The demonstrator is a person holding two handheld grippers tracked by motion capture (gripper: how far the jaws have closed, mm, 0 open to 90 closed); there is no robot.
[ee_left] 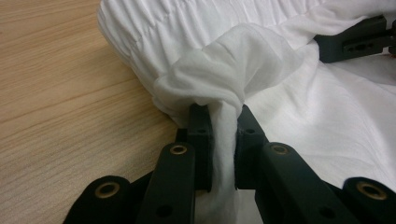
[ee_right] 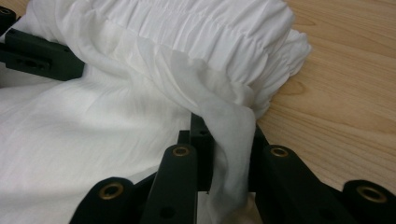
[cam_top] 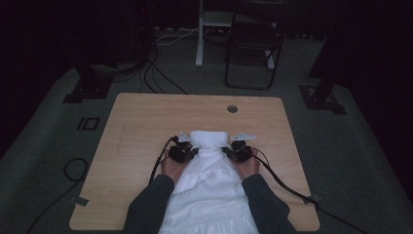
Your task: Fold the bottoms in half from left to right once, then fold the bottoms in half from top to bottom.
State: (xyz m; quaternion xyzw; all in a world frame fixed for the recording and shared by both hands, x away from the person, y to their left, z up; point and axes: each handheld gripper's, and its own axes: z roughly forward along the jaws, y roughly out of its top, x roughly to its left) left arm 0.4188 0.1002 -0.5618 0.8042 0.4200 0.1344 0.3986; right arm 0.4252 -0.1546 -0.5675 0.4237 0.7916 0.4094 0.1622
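A white garment with a gathered elastic band lies on the wooden table, running from the table's middle down to its near edge. My left gripper is shut on a fold of the garment at the left side of the band. On the band's right side my right gripper pinches the cloth between its jaws. The gathered band bunches up just beyond both grippers. Across the cloth, each gripper view also catches the other gripper's black jaw.
A round cable hole sits near the table's far edge. Cables trail from both grippers across the tabletop. A black chair and stand feet rest on the grey floor beyond the table.
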